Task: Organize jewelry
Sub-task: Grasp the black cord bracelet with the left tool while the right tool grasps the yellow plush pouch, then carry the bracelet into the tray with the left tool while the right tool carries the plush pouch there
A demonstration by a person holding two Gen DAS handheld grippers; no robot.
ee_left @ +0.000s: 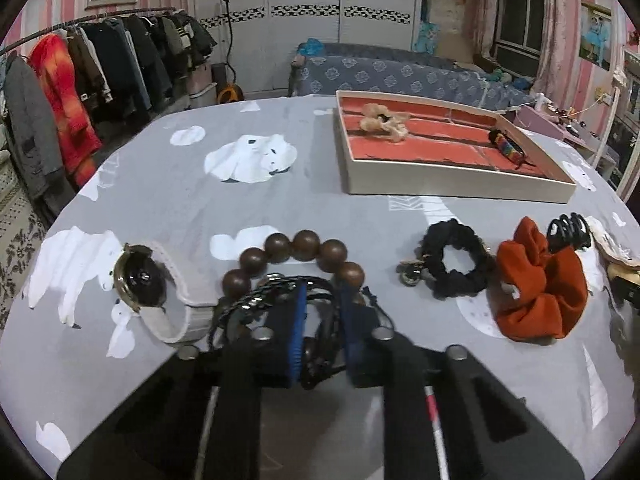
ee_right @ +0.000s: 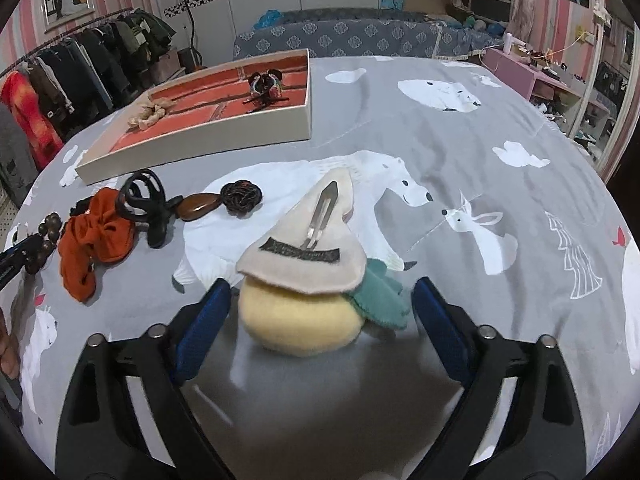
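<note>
My left gripper (ee_left: 322, 320) is shut on a black braided cord bracelet (ee_left: 276, 300) lying inside the ring of a brown wooden bead bracelet (ee_left: 306, 245). A watch with a white strap (ee_left: 140, 280) lies to its left. A black scrunchie (ee_left: 456, 264), an orange scrunchie (ee_left: 540, 280) and a black claw clip (ee_left: 568, 230) lie to the right. My right gripper (ee_right: 320, 300) is open around a felt hair clip with a yellow pompom (ee_right: 304, 272). The red-lined tray (ee_left: 456, 190) holds a beige scrunchie (ee_left: 382, 120) and a colourful bracelet (ee_left: 506, 146).
The grey bedspread with polar bears (ee_right: 480, 140) covers the surface. A brown oval clip (ee_right: 198, 206) and a dark woven knot (ee_right: 242, 196) lie near the claw clip (ee_right: 146, 204). A clothes rack (ee_left: 100, 64) stands at the far left.
</note>
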